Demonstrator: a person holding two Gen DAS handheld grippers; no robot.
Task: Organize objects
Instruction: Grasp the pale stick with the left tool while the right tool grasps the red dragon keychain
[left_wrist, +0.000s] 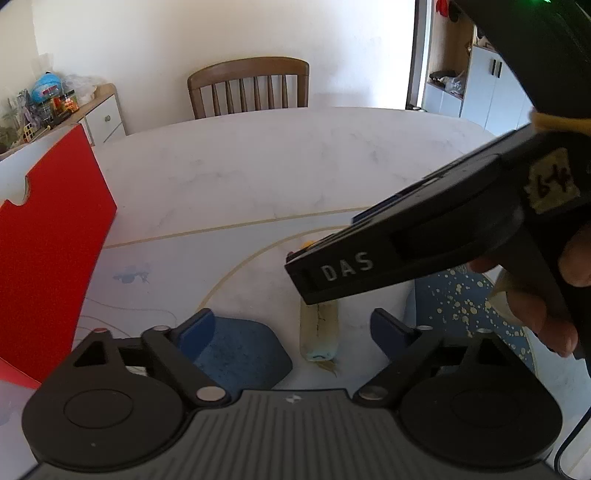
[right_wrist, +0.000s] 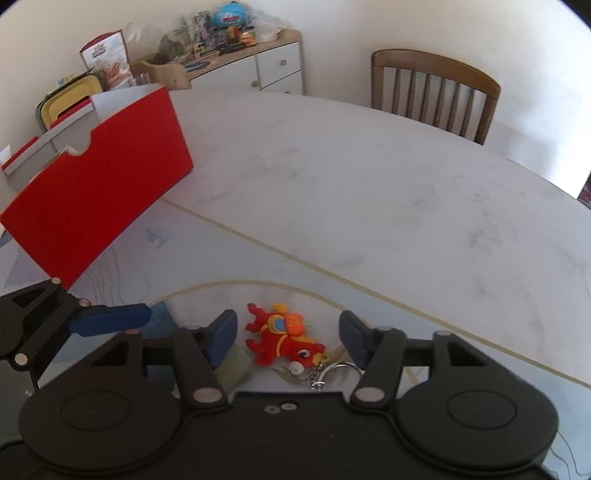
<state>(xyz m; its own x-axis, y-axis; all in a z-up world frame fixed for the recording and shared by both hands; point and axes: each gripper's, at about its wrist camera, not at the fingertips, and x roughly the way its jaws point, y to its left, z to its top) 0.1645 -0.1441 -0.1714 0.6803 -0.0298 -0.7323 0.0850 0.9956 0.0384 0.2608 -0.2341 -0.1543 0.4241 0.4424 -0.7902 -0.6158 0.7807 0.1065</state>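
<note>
Red dragon keychain toy (right_wrist: 282, 338) lies flat on the table (right_wrist: 369, 192) near its near edge, between my right gripper's (right_wrist: 288, 334) spread fingers, not touching either. Left gripper (left_wrist: 291, 332) also spread wide, holding nothing, a pale cylindrical object (left_wrist: 319, 334) lying between its fingers. Red box (right_wrist: 99, 184) stands upright toward the table's left edge. Wooden chair (right_wrist: 436, 92) at far edge.

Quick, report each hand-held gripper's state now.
Left hand-held gripper: open, holding nothing.
Right hand-held gripper: open, straddling the red toy keychain, not gripping it.
</note>
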